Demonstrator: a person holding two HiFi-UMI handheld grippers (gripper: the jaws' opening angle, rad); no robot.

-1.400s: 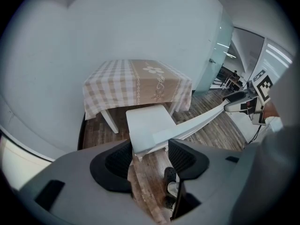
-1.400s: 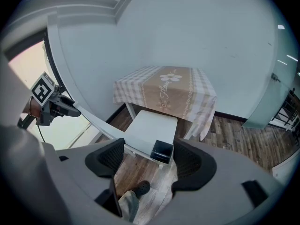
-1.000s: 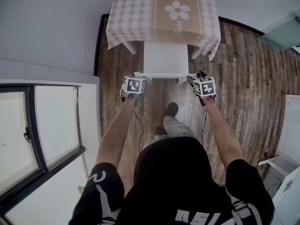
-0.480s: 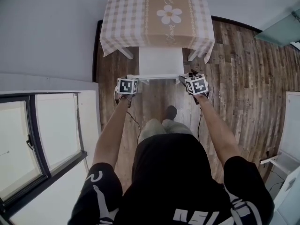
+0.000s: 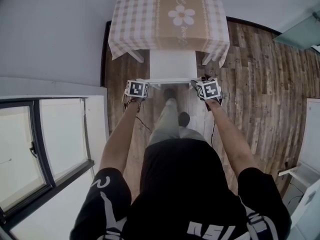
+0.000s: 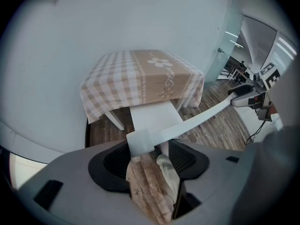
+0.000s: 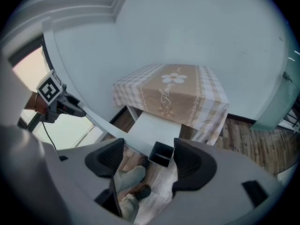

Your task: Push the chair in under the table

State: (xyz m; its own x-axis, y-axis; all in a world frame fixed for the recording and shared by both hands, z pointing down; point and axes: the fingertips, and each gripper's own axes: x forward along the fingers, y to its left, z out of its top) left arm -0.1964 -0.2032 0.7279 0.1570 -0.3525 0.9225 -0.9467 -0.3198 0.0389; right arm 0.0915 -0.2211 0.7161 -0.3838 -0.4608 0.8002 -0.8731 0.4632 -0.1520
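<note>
A white chair stands with its seat partly under a table covered in a beige checked cloth with a flower. My left gripper is at the left end of the chair's top rail. In the left gripper view that rail end lies between the pads of my left gripper, whose jaws stand wide and open. My right gripper is at the rail's right end. There the dark hollow rail end sits close to the right pad of my right gripper, also open.
A grey wall runs behind and left of the table. A dark-framed window is at the left. Wooden floor spreads to the right, with white furniture at its edge. The person's leg and shoe are behind the chair.
The person's leg has swung forward between the arms, up to the chair's back. Slightly less of the seat shows beyond the cloth. Both grippers stay at the rail ends.
</note>
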